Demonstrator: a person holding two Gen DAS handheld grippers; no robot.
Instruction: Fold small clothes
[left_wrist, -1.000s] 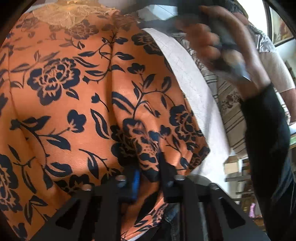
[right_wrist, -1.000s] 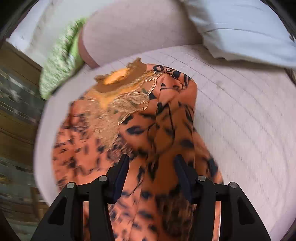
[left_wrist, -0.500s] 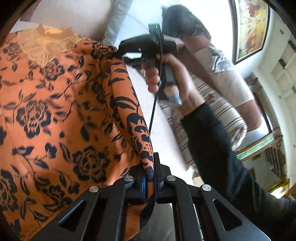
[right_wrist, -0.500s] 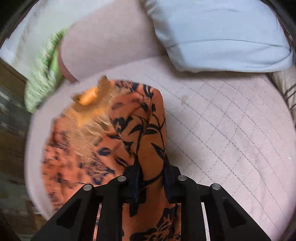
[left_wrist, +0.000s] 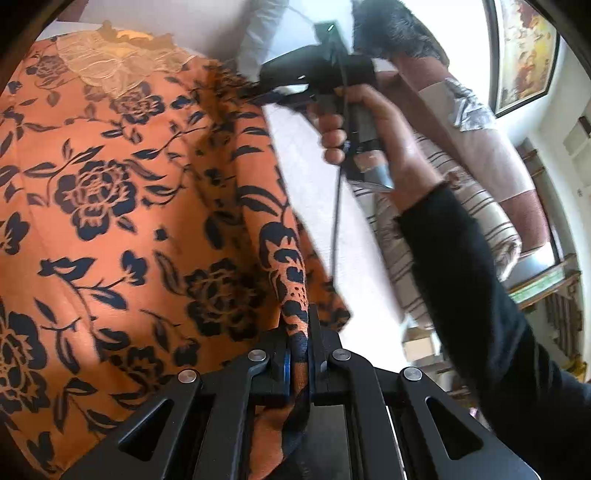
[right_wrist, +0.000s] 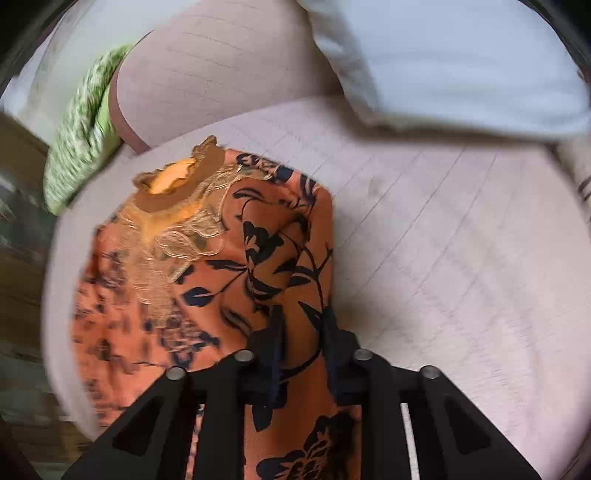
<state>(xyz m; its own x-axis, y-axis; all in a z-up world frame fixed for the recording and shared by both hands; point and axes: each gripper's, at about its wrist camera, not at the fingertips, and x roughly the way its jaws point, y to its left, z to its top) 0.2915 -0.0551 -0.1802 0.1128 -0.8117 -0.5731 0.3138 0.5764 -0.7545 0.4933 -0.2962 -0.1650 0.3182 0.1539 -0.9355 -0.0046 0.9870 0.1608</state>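
An orange garment with black flowers (left_wrist: 122, 206) and a lace neckline lies on a pale quilted sofa seat (right_wrist: 443, 236). My left gripper (left_wrist: 299, 343) is shut on the garment's right edge, which is lifted off the seat. My right gripper (right_wrist: 301, 332) is shut on a raised fold of the same garment (right_wrist: 258, 258) nearer the neckline (right_wrist: 170, 184). In the left wrist view the right gripper (left_wrist: 258, 88) shows at the top, held by a hand, with its tips in the cloth.
A light blue cushion (right_wrist: 461, 62) and a pale backrest cushion (right_wrist: 221, 74) stand behind the garment. A green patterned cloth (right_wrist: 81, 140) lies at the far left. A striped cushion (left_wrist: 461, 221) lies to the right of the seat. The seat's left edge (right_wrist: 51, 258) drops to a wooden floor.
Both grippers closed on the garment's right edge and raised it off the seat. The edge now hangs stretched between them.
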